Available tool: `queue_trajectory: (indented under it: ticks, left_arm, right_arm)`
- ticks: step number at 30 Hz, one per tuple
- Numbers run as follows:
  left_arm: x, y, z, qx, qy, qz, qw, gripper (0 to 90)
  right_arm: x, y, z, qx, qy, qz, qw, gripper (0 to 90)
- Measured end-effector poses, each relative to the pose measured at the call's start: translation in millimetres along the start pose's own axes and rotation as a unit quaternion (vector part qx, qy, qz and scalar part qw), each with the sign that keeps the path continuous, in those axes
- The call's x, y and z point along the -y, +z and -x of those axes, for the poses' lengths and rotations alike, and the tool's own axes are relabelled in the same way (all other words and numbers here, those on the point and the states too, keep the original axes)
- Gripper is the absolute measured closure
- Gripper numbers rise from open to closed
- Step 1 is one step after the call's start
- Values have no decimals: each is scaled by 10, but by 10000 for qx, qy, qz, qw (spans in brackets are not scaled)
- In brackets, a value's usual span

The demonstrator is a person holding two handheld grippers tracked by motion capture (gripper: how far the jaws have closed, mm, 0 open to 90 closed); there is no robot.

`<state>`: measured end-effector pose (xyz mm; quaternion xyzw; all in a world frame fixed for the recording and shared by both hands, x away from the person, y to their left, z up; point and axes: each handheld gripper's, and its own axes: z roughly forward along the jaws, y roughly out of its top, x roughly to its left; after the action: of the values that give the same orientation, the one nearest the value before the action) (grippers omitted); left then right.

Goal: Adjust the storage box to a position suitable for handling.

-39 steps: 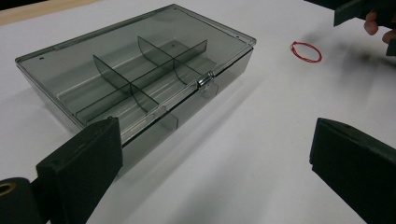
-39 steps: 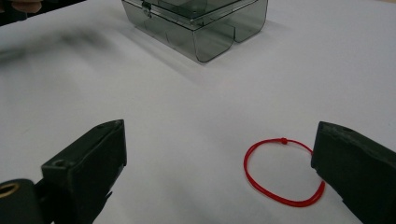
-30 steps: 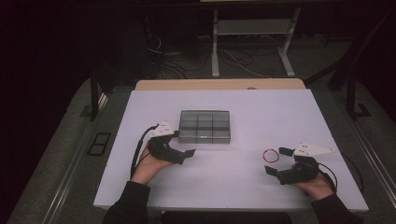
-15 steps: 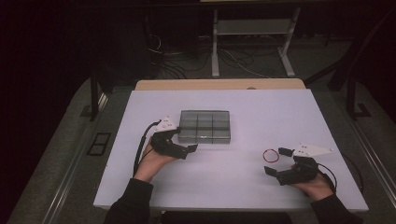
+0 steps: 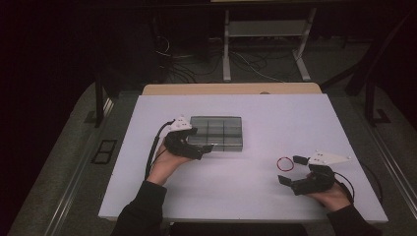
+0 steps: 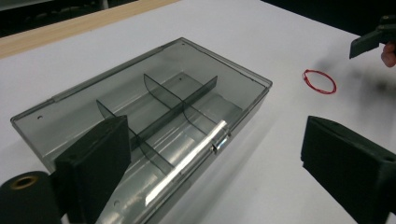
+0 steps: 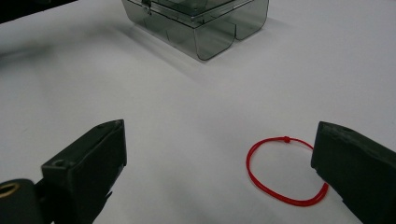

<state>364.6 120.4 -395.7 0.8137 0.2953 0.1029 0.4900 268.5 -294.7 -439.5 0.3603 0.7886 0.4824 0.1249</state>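
Observation:
A smoky clear compartment box (image 5: 216, 132) with inner dividers lies closed on the white table (image 5: 275, 113). My left gripper (image 5: 201, 142) is at its front left corner. In the left gripper view the jaws stand wide and have just been closing slightly. The box (image 6: 154, 102) front edge and its metal latch (image 6: 219, 137) lie between them, untouched by the pads. My right gripper (image 5: 291, 170) rests open near the front right, beside a red string loop (image 5: 284, 163). In the right gripper view the loop (image 7: 285, 170) lies on the table by the right jaw.
The table's wooden far edge (image 5: 231, 88) borders a dark floor with cables and a metal stand (image 5: 265, 44). White surface stretches between the box and the loop. In the right gripper view the box (image 7: 201, 23) stands far ahead.
My left hand has moved up toward the box, bringing its jaws to the box's front edge. The right hand and the red loop have stayed put.

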Motion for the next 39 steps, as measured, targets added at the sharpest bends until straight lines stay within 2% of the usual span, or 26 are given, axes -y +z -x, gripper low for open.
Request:
queue_trajectory:
  ticks: [9, 13, 16, 24, 26, 29, 39]
  left_arm:
    - [-164, 76, -125, 63, -128, 83, 9999, 182]
    - [-245, 109, -188, -22, -143, 119, 9998, 240]
    - [-302, 150, -212, -5, -87, 114, 9999, 301]
    - [-387, 280, -308, 44, -115, 67, 9999, 482]
    - [-399, 313, -337, 60, -154, 45, 9999, 527]
    - [-417, 377, -382, 59, -379, 26, 9993, 582]
    - [-464, 566, -557, 39, -640, -134, 9979, 770]
  right_arm:
    - [2, 2, 3, -14, 19, -1, 10000, 30]
    - [7, 9, 4, -33, 16, -19, 10000, 31]
    - [7, 9, 4, -32, 18, -22, 10000, 31]
    - [10, 9, 8, -46, 23, -27, 10000, 31]
    - [10, 9, 9, -48, 25, -25, 10000, 31]
    - [10, 7, 8, -59, 41, -23, 10000, 31]
    - [13, 6, 13, -65, 47, -16, 10000, 31]
